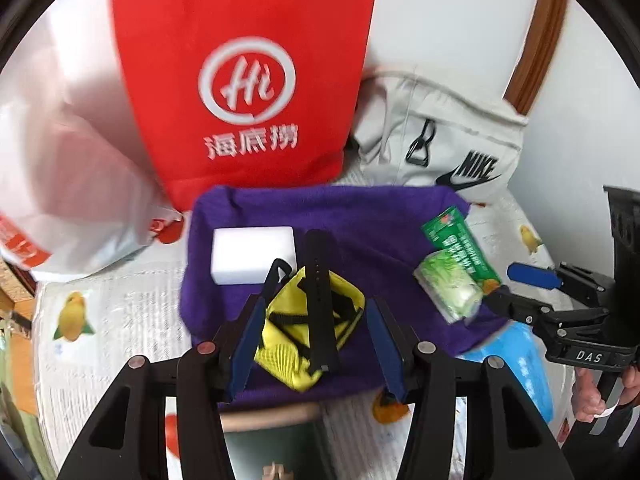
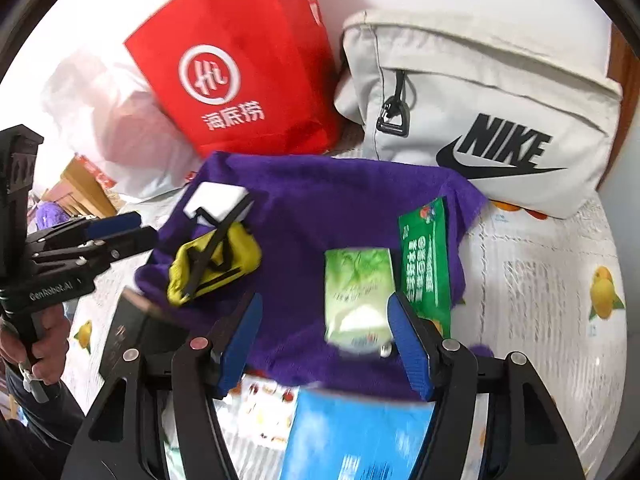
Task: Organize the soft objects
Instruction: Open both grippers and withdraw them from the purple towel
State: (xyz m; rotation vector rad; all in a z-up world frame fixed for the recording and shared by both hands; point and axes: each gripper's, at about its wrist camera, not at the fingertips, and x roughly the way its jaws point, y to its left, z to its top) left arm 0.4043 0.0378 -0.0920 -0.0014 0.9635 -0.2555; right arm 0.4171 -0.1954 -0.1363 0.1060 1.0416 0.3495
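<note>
We held the left gripper (image 1: 316, 344) wide open, empty, straddling the yellow pouch (image 1: 310, 330) at lower centre; right gripper (image 2: 326, 344) open, empty, near the tissue pack (image 2: 357, 296).

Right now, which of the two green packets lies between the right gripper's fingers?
The pale green tissue pack; the darker green sachet lies beside it, outside the right gripper.

My claw pads (image 1: 384, 344) were blue. Cloth (image 1: 360, 216) purple, pouch (image 1: 348, 304) yellow with black straps, sponge (image 1: 252, 252) white, packet (image 2: 426, 256) green, bag (image 1: 240, 80) red.
</note>
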